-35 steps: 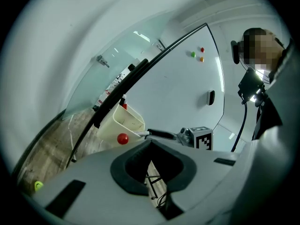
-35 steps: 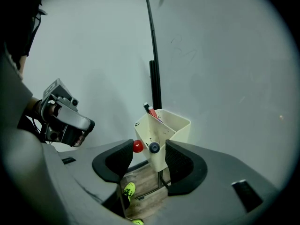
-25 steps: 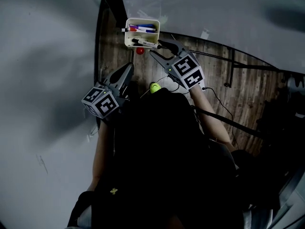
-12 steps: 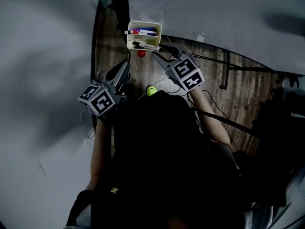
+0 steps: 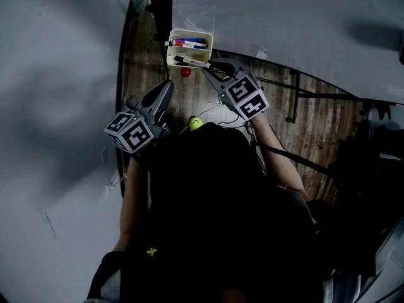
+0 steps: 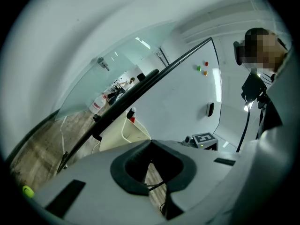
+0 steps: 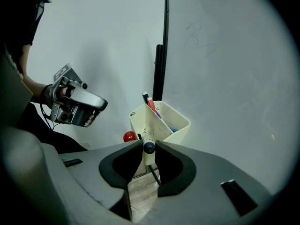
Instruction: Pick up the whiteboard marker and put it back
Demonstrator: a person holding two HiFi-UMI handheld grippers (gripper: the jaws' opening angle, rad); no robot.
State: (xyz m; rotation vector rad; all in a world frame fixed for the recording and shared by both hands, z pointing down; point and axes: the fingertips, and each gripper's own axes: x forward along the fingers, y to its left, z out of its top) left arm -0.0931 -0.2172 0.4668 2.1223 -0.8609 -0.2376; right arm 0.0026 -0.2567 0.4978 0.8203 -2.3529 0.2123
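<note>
A whiteboard marker [image 5: 192, 60] with a white barrel and black cap lies across the front of the cream holder [image 5: 170, 50] fixed to the board. My right gripper [image 5: 211, 67] reaches to its near end. In the right gripper view the black cap [image 7: 149, 147] sits between the two pad tips of this gripper [image 7: 149, 150], which touch it on both sides; the jaws have just been closing. The left gripper [image 5: 166, 84] hangs lower left of the holder, apart from it, jaws together and empty [image 6: 150, 142].
The holder [image 7: 177, 125] has several coloured markers [image 5: 189, 41] standing in it. A red round magnet [image 5: 185, 72] sits just below it. A green ball [image 5: 196, 123] and cables lie on the wooden floor. The whiteboard's black frame post [image 7: 159, 71] rises behind the holder.
The right gripper's jaws have narrowed around the marker's end at the holder. The left gripper has shifted slightly to the left; the marker lies where it was.
</note>
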